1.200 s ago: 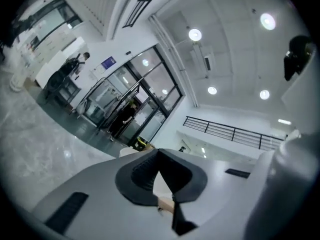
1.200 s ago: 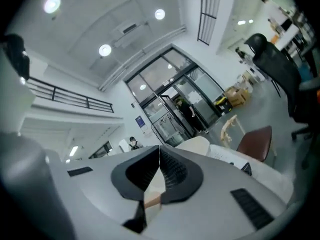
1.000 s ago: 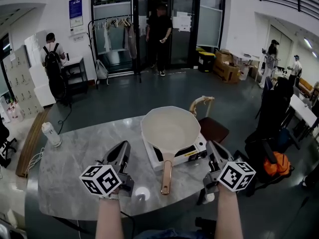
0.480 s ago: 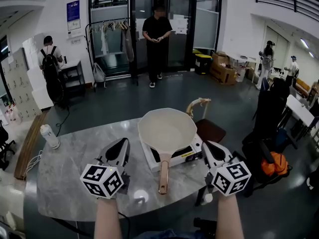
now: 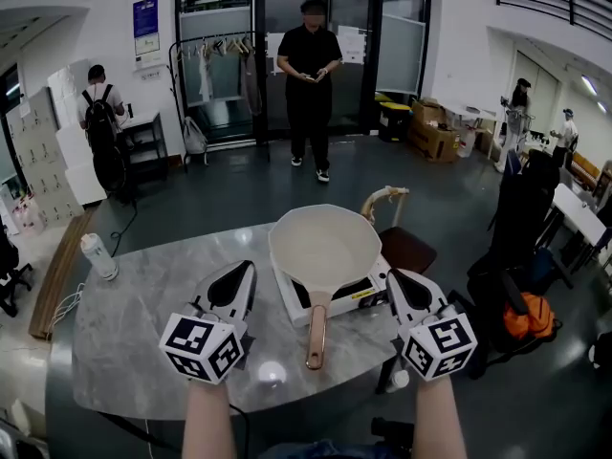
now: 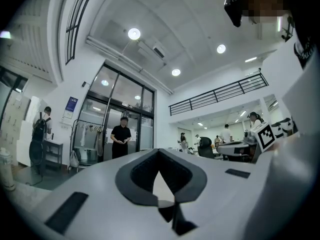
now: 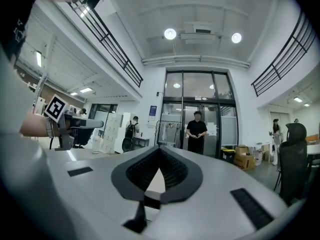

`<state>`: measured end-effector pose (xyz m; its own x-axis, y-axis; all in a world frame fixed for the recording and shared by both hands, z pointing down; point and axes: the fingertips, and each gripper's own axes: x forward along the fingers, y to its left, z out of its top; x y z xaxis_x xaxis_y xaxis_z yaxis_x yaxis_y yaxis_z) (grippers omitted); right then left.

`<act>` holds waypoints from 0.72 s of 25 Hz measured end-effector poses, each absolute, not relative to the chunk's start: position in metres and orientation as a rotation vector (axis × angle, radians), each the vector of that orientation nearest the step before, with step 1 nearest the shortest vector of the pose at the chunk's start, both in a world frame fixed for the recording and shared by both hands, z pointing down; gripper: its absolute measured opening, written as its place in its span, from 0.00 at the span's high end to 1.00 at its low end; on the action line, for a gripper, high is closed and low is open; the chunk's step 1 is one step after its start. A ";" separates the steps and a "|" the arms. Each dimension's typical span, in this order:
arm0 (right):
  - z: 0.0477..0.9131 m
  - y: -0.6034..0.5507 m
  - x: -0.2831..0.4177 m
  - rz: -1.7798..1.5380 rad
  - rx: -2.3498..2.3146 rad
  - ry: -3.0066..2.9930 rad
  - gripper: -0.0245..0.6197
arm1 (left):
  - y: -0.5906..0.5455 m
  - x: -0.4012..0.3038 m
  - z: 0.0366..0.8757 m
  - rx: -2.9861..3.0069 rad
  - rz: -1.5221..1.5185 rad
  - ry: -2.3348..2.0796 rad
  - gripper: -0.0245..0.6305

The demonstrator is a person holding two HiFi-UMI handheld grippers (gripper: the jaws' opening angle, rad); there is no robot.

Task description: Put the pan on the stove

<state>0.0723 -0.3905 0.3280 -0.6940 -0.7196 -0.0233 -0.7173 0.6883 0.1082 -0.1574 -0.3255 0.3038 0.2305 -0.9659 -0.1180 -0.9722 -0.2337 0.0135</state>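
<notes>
A cream pan with a copper-coloured handle sits on the white portable stove at the middle of the grey marble table; the handle points toward me. My left gripper hovers left of the stove, shut and empty. To the right of the stove is my right gripper, also shut with nothing in it. Both gripper views look up at the room over closed jaws, left gripper and right gripper; neither shows the pan.
A white bottle stands at the table's far left edge. A chair sits beyond the table behind the stove. A person in black stands by the glass doors; another with a backpack is at the left.
Both grippers have stayed shut and shifted only slightly beside the stove. The person in black has walked closer from the doors.
</notes>
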 end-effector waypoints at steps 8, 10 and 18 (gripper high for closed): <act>0.320 -0.388 0.066 -0.254 1.205 -2.847 0.92 | -0.325 -0.157 0.302 -2.393 0.149 1.909 0.95; 0.318 -0.387 0.065 -0.266 1.207 -2.848 0.92 | -0.326 -0.157 0.300 -2.389 0.152 1.908 0.95; 0.316 -0.388 0.065 -0.278 1.211 -2.842 0.92 | -0.328 -0.157 0.301 -2.394 0.164 1.910 0.95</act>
<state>0.0653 -0.3875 0.3156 -0.6947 -0.7185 -0.0338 -0.7114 0.6794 0.1798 -0.1572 -0.3284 0.3011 0.2197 -0.9669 -0.1294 -0.9749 -0.2227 0.0088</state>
